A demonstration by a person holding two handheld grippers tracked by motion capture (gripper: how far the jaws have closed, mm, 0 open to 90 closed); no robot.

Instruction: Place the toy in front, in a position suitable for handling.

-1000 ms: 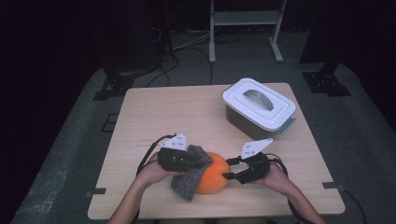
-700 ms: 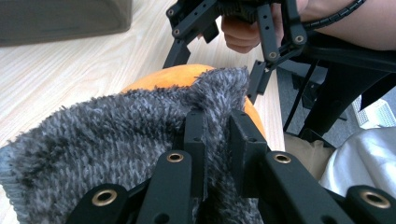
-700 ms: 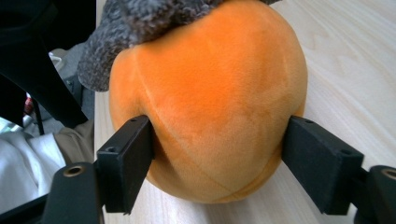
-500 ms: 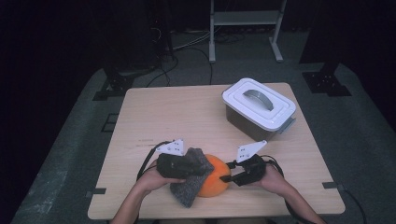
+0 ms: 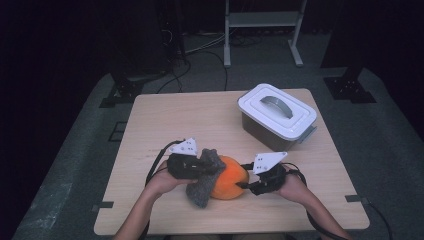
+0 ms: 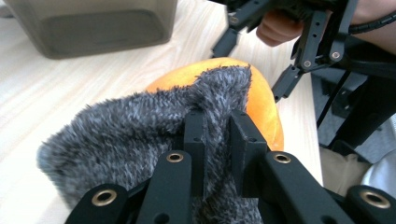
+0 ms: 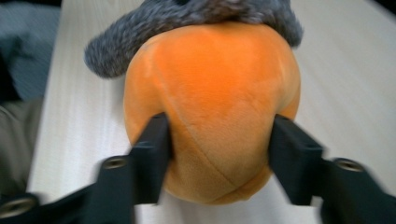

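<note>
At the lower centre of the high view, a person works an orange plush ball [image 5: 229, 183] and a grey fuzzy cloth [image 5: 204, 181] on a light wooden table [image 5: 165, 115]. The left gripper [image 5: 212, 167] is clamped tight on a fold of the cloth — in the left gripper view its jaws pinch the grey pile between them, the cloth [image 6: 140, 135] draped over the near side of the ball [image 6: 264, 102]. Since a second ago the left hand has drawn the cloth further up and across the ball's top, and the fabric now humps above it.

The right gripper [image 5: 243, 184] has just reopened its jaws after a brief squeeze; in the right gripper view they stand wide on either flank of the ball [image 7: 212, 107], their pads touching the plush without denting it — a steadying hold, it seems, while the cloth rubs or covers it. A white-lidded storage box [image 5: 276, 112] sits closed at right of centre, well apart.
</note>
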